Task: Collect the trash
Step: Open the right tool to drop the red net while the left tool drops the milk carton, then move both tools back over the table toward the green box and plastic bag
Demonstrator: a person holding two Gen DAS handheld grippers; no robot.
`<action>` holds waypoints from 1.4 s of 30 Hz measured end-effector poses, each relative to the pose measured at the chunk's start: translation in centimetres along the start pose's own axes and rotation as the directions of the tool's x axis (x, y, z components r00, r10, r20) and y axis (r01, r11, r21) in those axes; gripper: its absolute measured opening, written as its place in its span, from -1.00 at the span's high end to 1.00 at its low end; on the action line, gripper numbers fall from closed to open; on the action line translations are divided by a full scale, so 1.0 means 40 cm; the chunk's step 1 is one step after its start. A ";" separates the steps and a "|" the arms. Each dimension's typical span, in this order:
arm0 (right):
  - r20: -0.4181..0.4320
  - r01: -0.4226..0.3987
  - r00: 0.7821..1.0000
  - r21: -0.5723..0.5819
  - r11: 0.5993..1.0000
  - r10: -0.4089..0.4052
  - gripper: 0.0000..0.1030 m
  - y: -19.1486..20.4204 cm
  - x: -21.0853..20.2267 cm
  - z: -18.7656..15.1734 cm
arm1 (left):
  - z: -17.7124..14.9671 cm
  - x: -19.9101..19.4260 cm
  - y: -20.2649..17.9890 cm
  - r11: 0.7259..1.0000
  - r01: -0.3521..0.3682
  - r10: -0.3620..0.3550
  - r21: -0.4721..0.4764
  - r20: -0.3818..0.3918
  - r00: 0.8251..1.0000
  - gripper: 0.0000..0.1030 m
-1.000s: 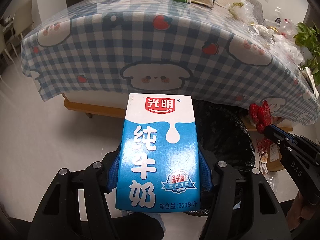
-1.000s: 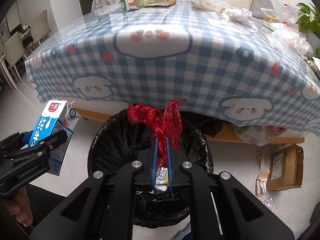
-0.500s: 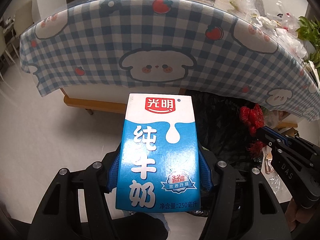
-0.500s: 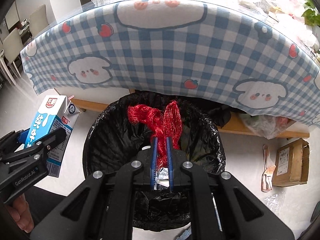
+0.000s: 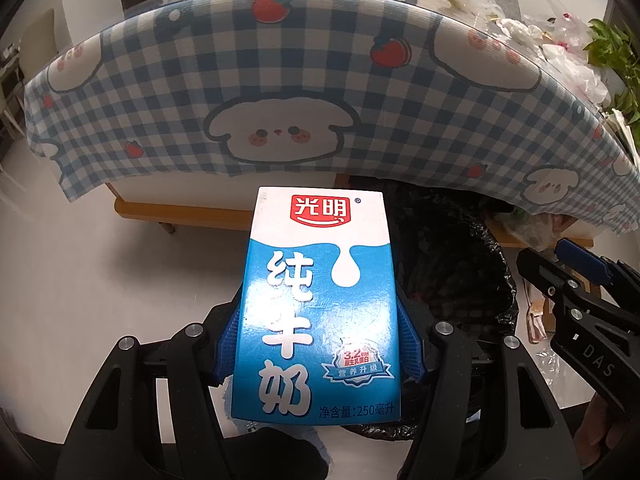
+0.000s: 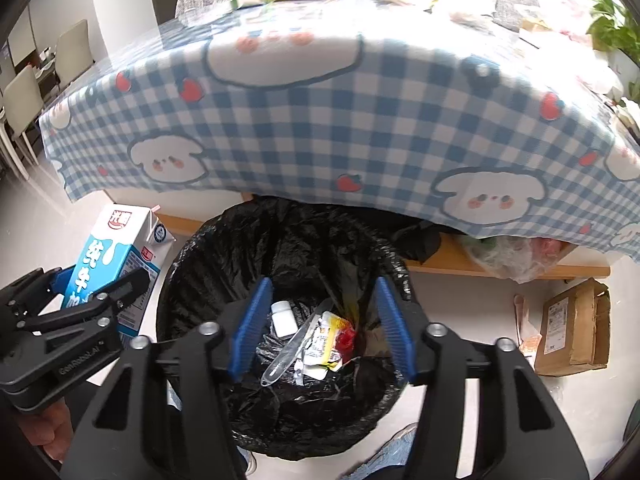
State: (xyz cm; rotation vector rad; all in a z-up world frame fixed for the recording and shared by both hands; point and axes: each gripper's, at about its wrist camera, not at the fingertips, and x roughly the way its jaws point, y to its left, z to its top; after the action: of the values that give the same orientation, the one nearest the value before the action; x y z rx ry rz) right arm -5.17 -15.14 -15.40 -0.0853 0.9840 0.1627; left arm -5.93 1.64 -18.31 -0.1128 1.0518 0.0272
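On the left we hold one milk carton (image 5: 318, 304) in the left tool (image 5: 318, 344), its two blue pads pressed against the carton's sides so the tool is closed firmly on it. In the right wrist view the same carton (image 6: 116, 256) sits to the left of the bin, upright and slightly tilted, above the floor, with the left tool (image 6: 80, 304) clamped around its lower part.

In the middle stands one trash bin (image 6: 192, 264) lined with a black bag, just in front of the tabletop's edge. Our right tool (image 6: 320, 328) hangs over the bin's mouth with its two blue pads (image 6: 250, 328) spread wide apart and nothing between them. Inside the bin we count one small white bottle (image 6: 283, 320), one clear plastic spoon (image 6: 292, 350), one printed wrapper (image 6: 326, 340) and one red clump (image 6: 347, 336) lying together on the bag.

Behind it, one blue-and-white checked tablecloth (image 6: 360, 128) with puppy and strawberry prints drapes over the tabletop, which carries loose bags and packets along its far edge; we cannot count them.

To the right, one crumpled plastic bag (image 6: 508, 256) lies under the tabletop, and one cardboard box (image 6: 572, 328) rests on the floor. One green plant (image 6: 612, 28) shows at the far right.
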 end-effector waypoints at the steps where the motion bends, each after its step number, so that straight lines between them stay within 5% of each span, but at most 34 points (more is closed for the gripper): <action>1: 0.004 0.004 1.000 0.004 1.000 -0.004 -0.23 -0.009 -0.002 0.000 | 0.001 0.002 -0.006 1.000 0.001 -0.001 0.002 0.000 1.000 -0.20; 11: 0.019 0.053 0.998 0.070 0.996 -0.054 -0.81 -0.122 -0.002 -0.009 | 0.015 0.021 -0.087 0.999 0.028 -0.028 0.031 -0.003 1.000 -0.20; 23: -0.010 0.097 0.995 0.131 0.987 -0.096 -0.85 -0.238 0.009 -0.045 | -0.002 0.053 -0.187 0.995 0.032 -0.030 0.096 -0.026 0.999 -0.20; 34: -0.014 0.113 0.994 0.139 0.984 -0.112 -0.85 -0.248 0.007 -0.054 | -0.016 0.063 -0.209 0.993 0.035 -0.032 0.114 -0.031 0.999 -0.23; 42: -0.002 0.113 0.994 0.138 0.984 -0.114 -0.85 -0.241 -0.007 -0.048 | -0.013 0.042 -0.195 0.993 0.025 -0.024 0.113 -0.013 1.000 -0.56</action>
State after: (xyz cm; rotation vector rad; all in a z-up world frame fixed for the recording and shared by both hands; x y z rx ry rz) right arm -5.20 -24.93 -16.23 -0.0135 0.9796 -0.0101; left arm -4.97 -6.20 -19.40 -0.0234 1.0612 -0.0556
